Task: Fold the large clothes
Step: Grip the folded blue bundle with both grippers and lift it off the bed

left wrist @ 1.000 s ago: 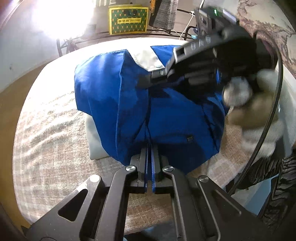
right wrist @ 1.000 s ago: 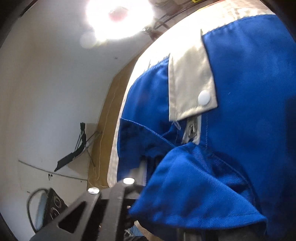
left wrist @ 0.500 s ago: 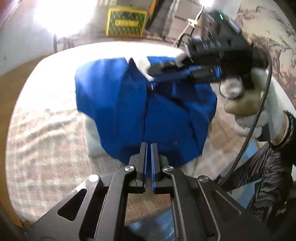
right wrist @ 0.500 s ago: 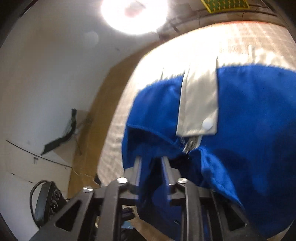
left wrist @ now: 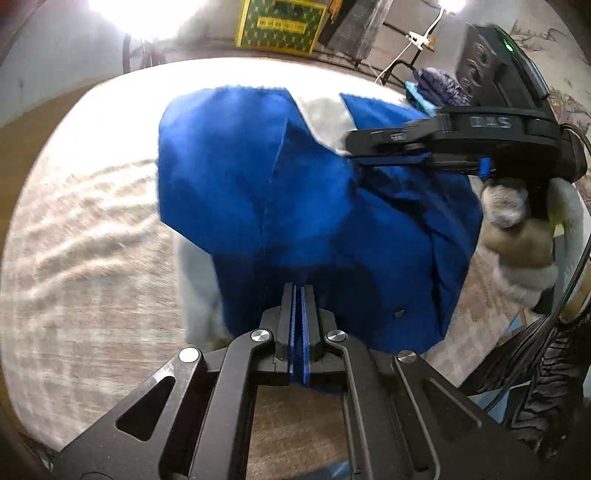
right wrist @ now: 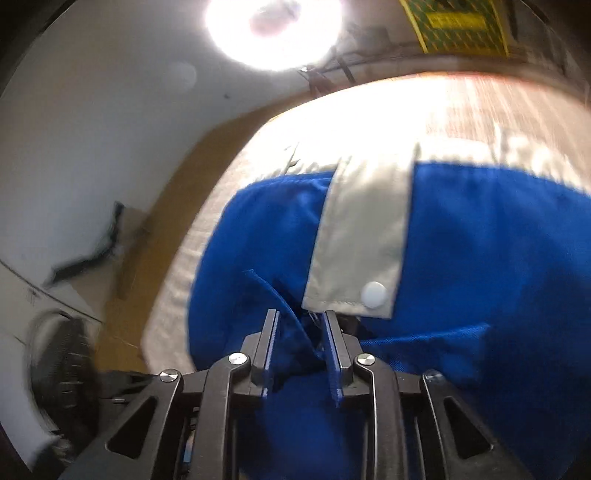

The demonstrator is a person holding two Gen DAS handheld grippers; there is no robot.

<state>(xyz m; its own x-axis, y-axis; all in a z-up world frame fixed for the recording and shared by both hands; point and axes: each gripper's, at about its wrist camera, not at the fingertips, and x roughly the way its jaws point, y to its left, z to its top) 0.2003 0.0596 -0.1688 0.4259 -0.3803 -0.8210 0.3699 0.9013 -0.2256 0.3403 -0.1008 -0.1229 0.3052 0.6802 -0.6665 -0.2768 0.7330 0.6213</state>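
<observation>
A blue jacket (left wrist: pixel 295 206) with pale grey collar and panels lies folded on the checked bed cover (left wrist: pixel 85 266). My left gripper (left wrist: pixel 298 295) is shut on the jacket's near hem. My right gripper (right wrist: pixel 300 328) has its jaws parted, with a fold of blue cloth (right wrist: pixel 291 354) lying between them, just below the grey snap flap (right wrist: pixel 362 251). The right gripper also shows in the left wrist view (left wrist: pixel 354 153), held by a gloved hand over the jacket's right side near the collar.
A yellow-green box (left wrist: pixel 280 22) and dark items stand behind the bed. A wooden floor strip (right wrist: pixel 177 206) and white wall run along the bed's left edge. A dark fan-like object (right wrist: pixel 62 365) sits low on the floor. The person's patterned sleeve (left wrist: pixel 546 398) is at right.
The right gripper's jaws have opened from their grip on the blue fold and it has drawn back along the jacket. The left gripper stays clamped on the hem.
</observation>
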